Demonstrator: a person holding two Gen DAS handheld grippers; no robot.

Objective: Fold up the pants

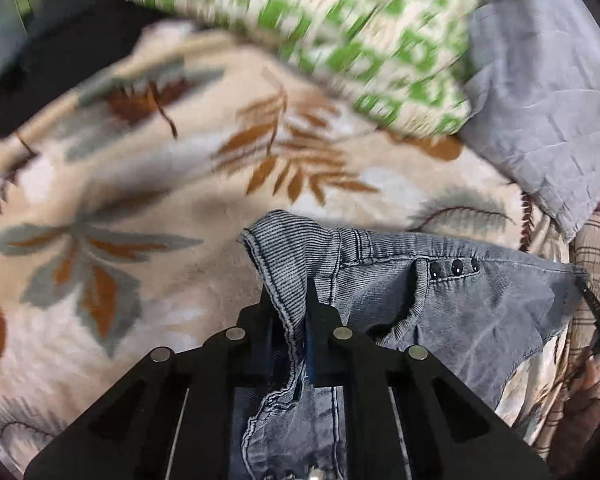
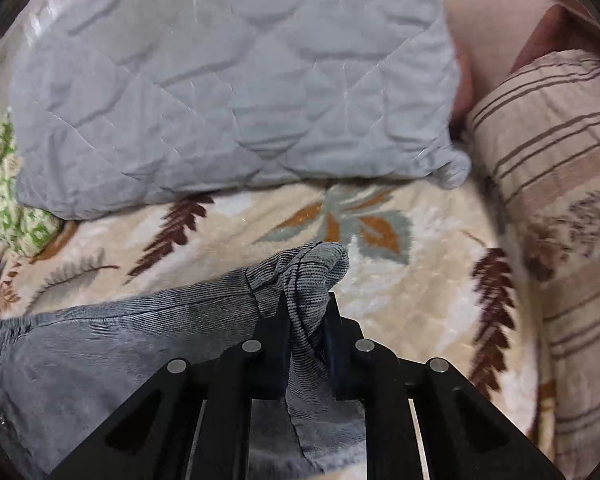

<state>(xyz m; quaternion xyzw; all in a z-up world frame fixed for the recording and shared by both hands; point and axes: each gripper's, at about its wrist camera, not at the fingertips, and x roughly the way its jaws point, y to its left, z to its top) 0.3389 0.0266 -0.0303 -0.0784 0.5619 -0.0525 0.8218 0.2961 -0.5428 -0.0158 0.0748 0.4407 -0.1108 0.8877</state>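
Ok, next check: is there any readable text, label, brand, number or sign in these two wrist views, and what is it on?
None can be read.
Green-and-white pillow: the green marks may be letters or only pattern, too blurred to tell.
Grey corduroy pants: three dark studs, no visible label or tag.
Leaf-print blanket, grey quilt, striped cushion: pattern only.

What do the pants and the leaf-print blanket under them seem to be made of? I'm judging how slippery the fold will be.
Pants: grey fine-ribbed cloth, likely faded corduroy or ribbed denim; matte, with stitched seams and dark studs.
Blanket: looks like plush fleece, given its soft sheen and fuzzy nap.
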